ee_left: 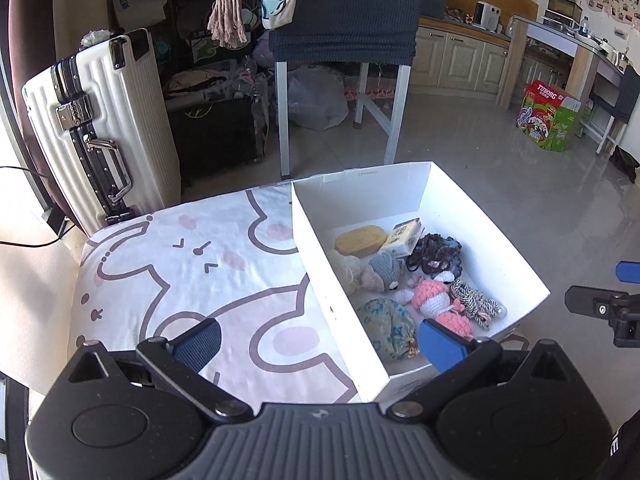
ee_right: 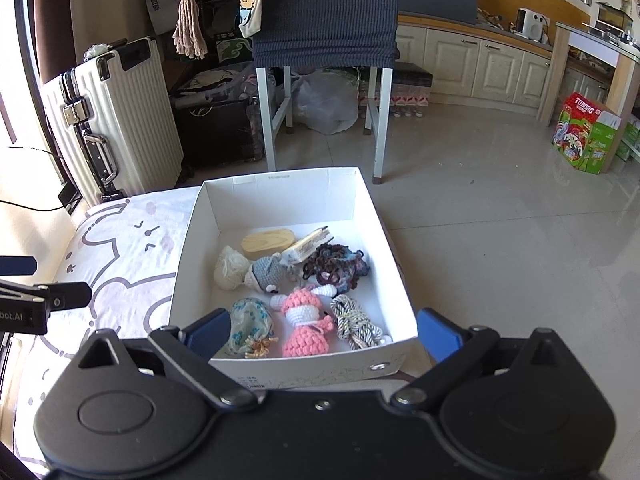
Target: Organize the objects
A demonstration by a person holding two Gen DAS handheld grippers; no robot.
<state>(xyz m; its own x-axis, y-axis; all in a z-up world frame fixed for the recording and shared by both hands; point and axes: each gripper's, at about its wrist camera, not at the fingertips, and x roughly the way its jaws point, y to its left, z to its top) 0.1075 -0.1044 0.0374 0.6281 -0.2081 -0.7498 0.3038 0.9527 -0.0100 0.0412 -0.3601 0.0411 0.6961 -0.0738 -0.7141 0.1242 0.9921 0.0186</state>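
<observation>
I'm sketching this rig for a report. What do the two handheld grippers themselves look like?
Both match: the left gripper and right gripper have a black body with two round pivot housings, black linkage arms with silver rivets, and blue padded fingers. The left has a grey ribbed centre plate; white lettering ending "bot.AI" marks its side. No cables or sleeves show.

White box (ee_right: 280, 196), open-topped, holds all items: wood oval (ee_right: 267, 243) at 12 w/ small carton (ee_right: 306, 246) just beside, cream yarn ball (ee_right: 229, 268) at 9 touching grey toy (ee_right: 267, 274), dark yarn (ee_right: 336, 266) at 2, floral pouch (ee_right: 250, 326) at 7, pink doll (ee_right: 304, 326) at 6, striped rope (ee_right: 354, 320) at 5.
</observation>
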